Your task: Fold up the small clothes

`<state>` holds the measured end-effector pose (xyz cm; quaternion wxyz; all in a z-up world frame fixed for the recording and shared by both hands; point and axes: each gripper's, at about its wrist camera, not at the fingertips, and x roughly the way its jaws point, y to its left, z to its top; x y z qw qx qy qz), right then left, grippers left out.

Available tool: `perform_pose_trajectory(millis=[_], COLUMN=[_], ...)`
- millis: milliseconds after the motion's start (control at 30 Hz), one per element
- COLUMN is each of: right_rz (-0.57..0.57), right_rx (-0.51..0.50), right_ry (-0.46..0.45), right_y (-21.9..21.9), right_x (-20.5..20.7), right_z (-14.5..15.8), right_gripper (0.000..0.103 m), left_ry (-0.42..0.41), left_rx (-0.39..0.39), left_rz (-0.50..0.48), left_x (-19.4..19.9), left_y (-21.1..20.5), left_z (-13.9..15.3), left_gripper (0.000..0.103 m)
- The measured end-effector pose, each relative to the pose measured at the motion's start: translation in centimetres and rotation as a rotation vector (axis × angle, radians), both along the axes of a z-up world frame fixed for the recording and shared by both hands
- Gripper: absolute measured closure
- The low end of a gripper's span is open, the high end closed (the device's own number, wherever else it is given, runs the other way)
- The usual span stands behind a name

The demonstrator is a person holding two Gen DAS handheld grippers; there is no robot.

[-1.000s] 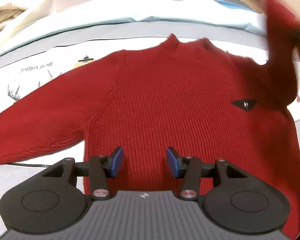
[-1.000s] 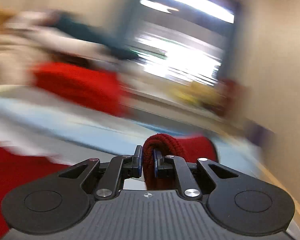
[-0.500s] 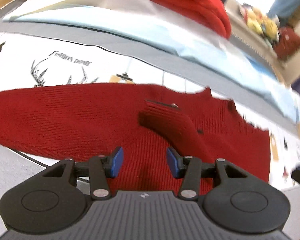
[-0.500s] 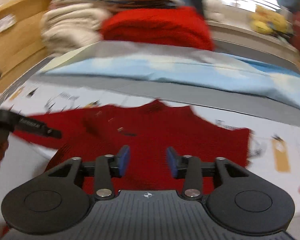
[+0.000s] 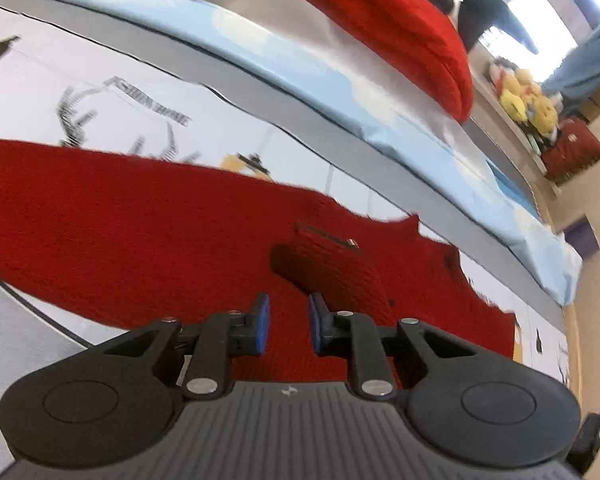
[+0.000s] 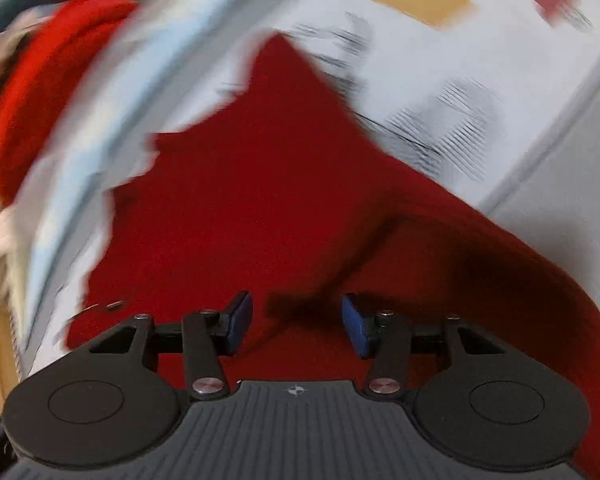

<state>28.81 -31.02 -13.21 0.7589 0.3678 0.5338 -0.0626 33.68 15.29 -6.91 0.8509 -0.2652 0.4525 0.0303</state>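
Observation:
A small dark red knit sweater (image 5: 148, 232) lies flat on a white printed sheet (image 5: 100, 92). One sleeve (image 5: 332, 276) is folded in over its body, with a small tag (image 5: 326, 237) beside it. The other sleeve stretches out to the left. My left gripper (image 5: 286, 326) hovers low over the sweater's body with its blue pads a narrow gap apart, holding nothing. In the blurred right wrist view the sweater (image 6: 260, 184) fills the middle. My right gripper (image 6: 298, 326) is open and empty just above it.
A light blue and grey bedding edge (image 5: 340, 92) runs behind the sheet. A bright red folded garment (image 5: 400, 24) lies on it, also in the right wrist view (image 6: 40, 80). Yellow plush toys (image 5: 528, 100) sit on a shelf at far right.
My right gripper let go of the sleeve, which now lies folded over the body, and swung down over the sweater. My left gripper's jaws have narrowed and it moved closer to the cloth.

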Motion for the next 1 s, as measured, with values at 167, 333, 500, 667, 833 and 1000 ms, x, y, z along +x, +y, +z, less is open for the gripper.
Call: perform_pose_trajectory(millis=[167,333,500,667,833,1000], right_rz=[-0.056,-0.253,-0.437,-0.231,-0.067,-0.008], right_rx=[0.13,0.386,0.361,0.238,0.216,0.257], right_ry=[-0.014,-0.189,-0.239,0.01,0.0,-0.003], right_y=[-1.2,-3.7,-5.8,-2.5,0.7,2.9], right_x=[0.2,-0.5,-1.7,-0.2,0.8,1.9], right_z=[-1.2,-1.0,-0.8,-1.6,-1.3,-2.6], right_gripper=[0.055,0.091,0.088,0.062,0.06,0.06], left_ry=[-0.002,-0.01,0.002,0.016,0.019,0.024], left_rx=[-0.015,-0.022,-0.005,-0.026,-0.039,-0.047], left_rz=[-0.038,-0.02,-0.048,-0.039,-0.05,-0.055], left_x=[0.9,1.4,1.5,1.7,1.7,1.6], left_y=[-1.0,-1.0,-1.4,-1.2,-1.6,-1.8], left_z=[-1.4,-1.8,-1.9,-2.2,-2.3,-2.5], left_gripper=[0.081,0.081,0.081,0.08,0.08,0.08])
